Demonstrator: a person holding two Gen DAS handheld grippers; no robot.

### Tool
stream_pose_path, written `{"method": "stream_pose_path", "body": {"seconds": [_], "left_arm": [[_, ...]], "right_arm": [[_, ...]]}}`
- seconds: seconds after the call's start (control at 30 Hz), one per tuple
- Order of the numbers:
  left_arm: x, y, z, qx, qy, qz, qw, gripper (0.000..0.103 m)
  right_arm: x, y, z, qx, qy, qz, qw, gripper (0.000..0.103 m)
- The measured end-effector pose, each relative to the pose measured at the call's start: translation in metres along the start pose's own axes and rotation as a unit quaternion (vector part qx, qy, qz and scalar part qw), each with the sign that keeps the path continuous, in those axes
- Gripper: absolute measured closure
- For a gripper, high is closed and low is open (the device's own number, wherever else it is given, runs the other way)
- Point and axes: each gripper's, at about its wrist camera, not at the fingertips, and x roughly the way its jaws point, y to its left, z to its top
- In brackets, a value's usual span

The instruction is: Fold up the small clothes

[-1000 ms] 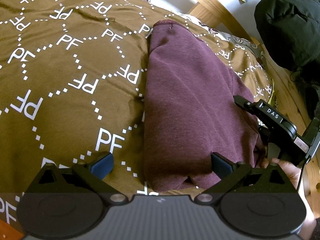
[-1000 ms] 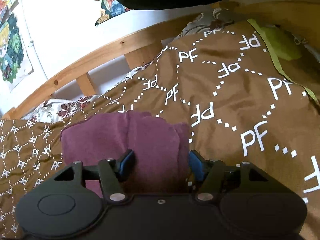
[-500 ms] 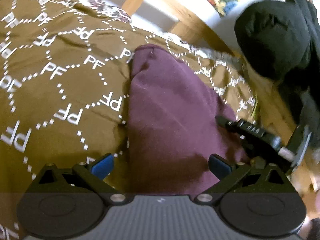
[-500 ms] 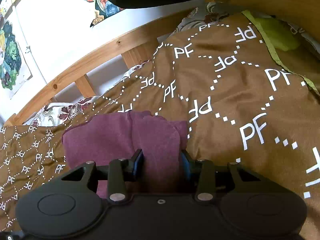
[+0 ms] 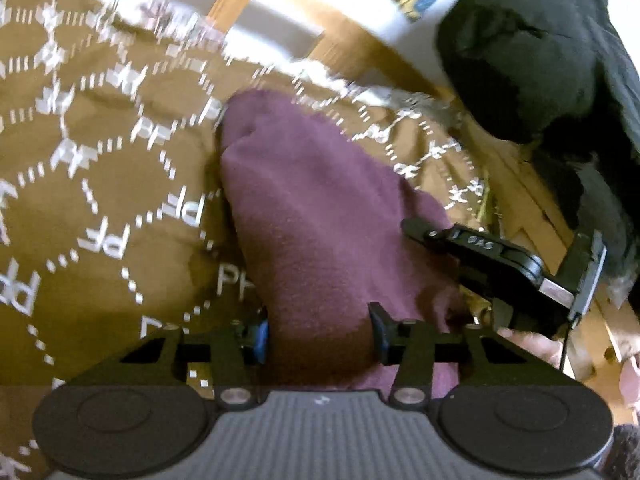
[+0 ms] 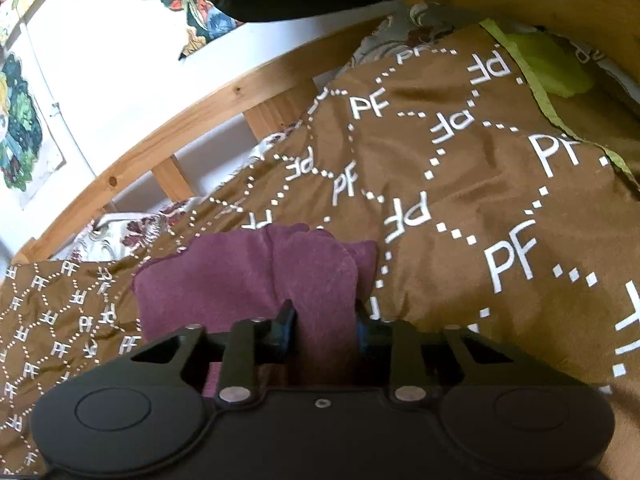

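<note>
Between both pairs of fingers lies the maroon garment [image 5: 320, 216], long axis running away from the left gripper [image 5: 320, 334]. Left jaws are closing around its near end; the right gripper [image 6: 324, 326] is closing on a bunched side edge.

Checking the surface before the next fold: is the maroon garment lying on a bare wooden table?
No, the maroon garment lies on a brown bedspread printed with white PF letters.

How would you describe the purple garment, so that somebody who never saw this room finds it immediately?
Start at the bed with the wooden rail, covered by a brown blanket printed with white "PF" letters. The garment lies on this blanket, with both claws closing on its near end. It is the only plain purple, fleecy cloth there; the clothes nearby are black.
</note>
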Motion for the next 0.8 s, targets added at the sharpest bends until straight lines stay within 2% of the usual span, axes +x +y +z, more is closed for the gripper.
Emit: {"method": "stream_pose_path", "body": {"seconds": [0.1,0.17,0.3,0.4,0.47,0.57,0.63,0.77,0.8], "left_arm": [[-0.022,-0.007,-0.001,0.014,-0.007,0.020,0.9997,0.054],[-0.037,-0.003,-0.004,0.007,0.003,0.028,0.9996,0.054],[-0.052,0.018,-0.014,-0.051,0.031,0.043,0.9973,0.053],[-0.046,0.033,-0.018,-0.087,0.047,0.043,0.9942,0.049],[-0.043,0.035,-0.017,-0.088,0.050,0.045,0.9939,0.043],[-0.043,0.034,-0.017,-0.073,0.053,0.064,0.9939,0.033],[-0.042,0.031,-0.015,-0.062,0.049,0.075,0.9941,0.024],[-0.040,0.036,-0.006,-0.067,0.043,0.078,0.9937,0.015],[-0.038,0.039,-0.005,-0.073,0.044,0.078,0.9933,0.014]], "right_arm": [[-0.010,0.009,-0.001,-0.012,0.000,0.014,1.000,0.081],[-0.017,0.013,-0.004,-0.011,0.011,0.027,1.000,0.081],[-0.020,0.026,-0.016,-0.016,0.056,0.049,0.997,0.081],[-0.015,0.035,-0.023,-0.039,0.080,0.044,0.995,0.080],[-0.013,0.035,-0.024,-0.043,0.083,0.038,0.995,0.076],[-0.011,0.025,-0.023,-0.022,0.087,0.032,0.995,0.064],[-0.009,0.018,-0.022,-0.006,0.090,0.030,0.996,0.047],[-0.006,0.009,-0.020,0.022,0.096,0.036,0.995,0.041],[-0.005,0.009,-0.020,0.026,0.097,0.040,0.994,0.036]]}}
